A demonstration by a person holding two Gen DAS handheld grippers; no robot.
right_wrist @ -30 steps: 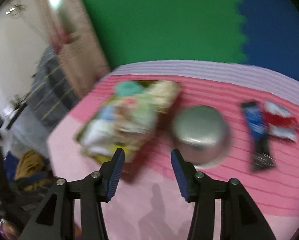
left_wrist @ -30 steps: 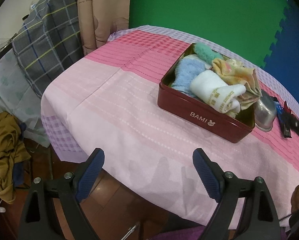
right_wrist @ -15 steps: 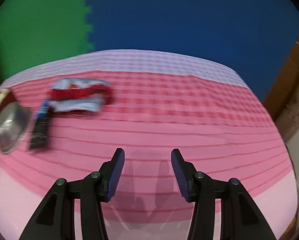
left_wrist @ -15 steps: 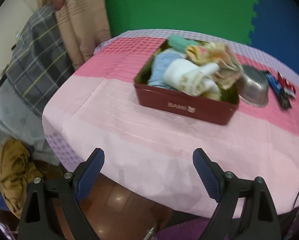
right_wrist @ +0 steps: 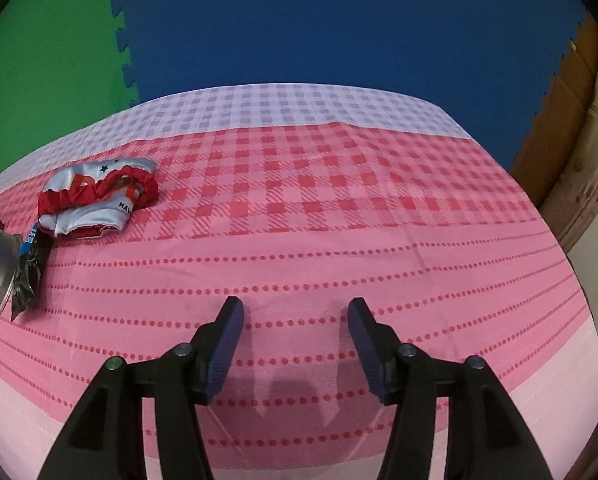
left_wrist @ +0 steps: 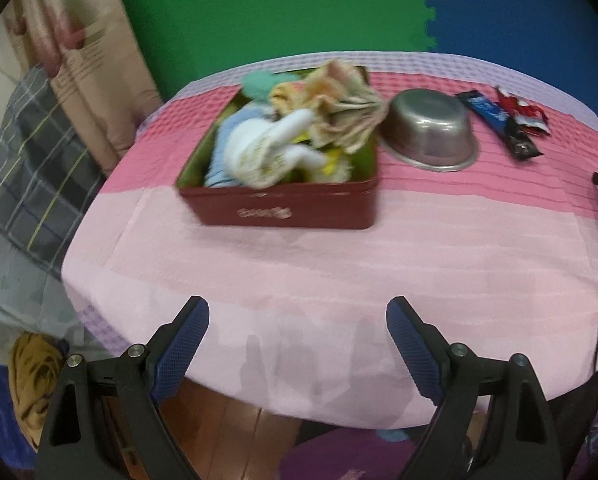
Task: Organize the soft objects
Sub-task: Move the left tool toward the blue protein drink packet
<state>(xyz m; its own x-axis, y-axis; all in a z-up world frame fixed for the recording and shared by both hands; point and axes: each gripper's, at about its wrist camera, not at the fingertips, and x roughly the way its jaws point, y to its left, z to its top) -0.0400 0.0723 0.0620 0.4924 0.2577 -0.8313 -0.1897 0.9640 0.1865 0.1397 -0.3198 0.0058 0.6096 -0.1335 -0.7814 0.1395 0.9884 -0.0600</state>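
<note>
A dark red tin box [left_wrist: 283, 210] stands on the pink tablecloth, filled with soft cloths: a white sock [left_wrist: 267, 148], a blue cloth [left_wrist: 223, 152], a teal one [left_wrist: 259, 82] and a beige patterned cloth [left_wrist: 339, 108]. A red and white cloth [right_wrist: 95, 200] lies on the table at the far left of the right wrist view; it also shows in the left wrist view [left_wrist: 521, 114]. My left gripper [left_wrist: 297, 344] is open and empty at the table's near edge. My right gripper [right_wrist: 295, 344] is open and empty over bare tablecloth.
An upturned steel bowl [left_wrist: 429, 130] sits right of the box, with a blue and black packet [left_wrist: 499, 124] beside it. A plaid fabric [left_wrist: 35, 168] hangs left of the table. Green and blue foam mats back the table. A wooden post [right_wrist: 579, 152] stands at right.
The left view has swung right, so the box sits nearer centre. The right gripper has swung from the box and bowl to the table's right part; its jaws stay open.
</note>
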